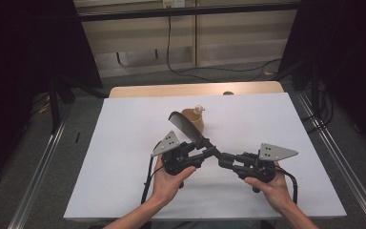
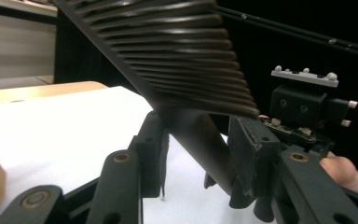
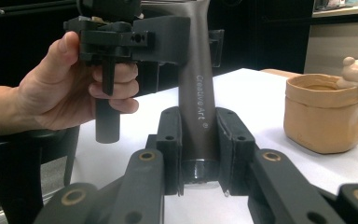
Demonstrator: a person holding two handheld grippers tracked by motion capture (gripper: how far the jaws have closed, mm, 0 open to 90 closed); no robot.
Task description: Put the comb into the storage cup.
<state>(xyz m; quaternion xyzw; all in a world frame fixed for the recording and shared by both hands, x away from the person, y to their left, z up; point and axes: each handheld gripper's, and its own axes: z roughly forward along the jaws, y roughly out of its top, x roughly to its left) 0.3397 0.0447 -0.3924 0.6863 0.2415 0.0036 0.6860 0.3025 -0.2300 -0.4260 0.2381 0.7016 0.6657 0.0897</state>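
R gripper (image 3: 199, 154) clamps comb (image 1: 188, 128) handle end, held above table (image 1: 124, 143) w/ L gripper (image 2: 196, 158) jaws around handle, gap one side. Risk: L closing off-centre twists comb loose.

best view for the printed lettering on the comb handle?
Right gripper view: the comb handle stands upright between the right gripper pads, pale lettering facing the camera. The left gripper view gives the comb's teeth and a dark, unlettered side of the handle. In the high view the handle is too small to read.
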